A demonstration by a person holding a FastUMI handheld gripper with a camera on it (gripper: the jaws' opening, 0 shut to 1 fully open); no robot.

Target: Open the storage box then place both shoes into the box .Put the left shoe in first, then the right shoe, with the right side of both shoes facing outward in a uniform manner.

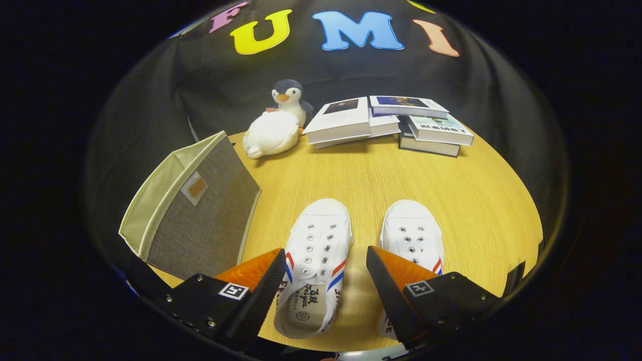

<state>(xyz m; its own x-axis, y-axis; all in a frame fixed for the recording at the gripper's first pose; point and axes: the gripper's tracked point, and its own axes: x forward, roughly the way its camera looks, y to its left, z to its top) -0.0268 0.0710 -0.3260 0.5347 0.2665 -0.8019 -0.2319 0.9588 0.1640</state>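
Observation:
Two white laceless canvas shoes with red and blue side stripes lie on the wooden table, toes pointing away from me. The left shoe [316, 265] sits between my fingers, its heel opening toward me. The right shoe [412, 235] lies just beyond the right finger [396, 286], which covers its heel. My gripper [326, 273] is open, hovering above the left shoe without touching it. A grey fabric storage box [200, 215] with a cream lining stands left of the shoes, beyond the left finger [256, 286], its open top facing left.
At the far side of the table lie a white plush toy [271, 134] and a penguin plush [290, 98]. Several books [391, 123] are stacked to their right. The round table's edge [536, 225] curves close behind the right shoe.

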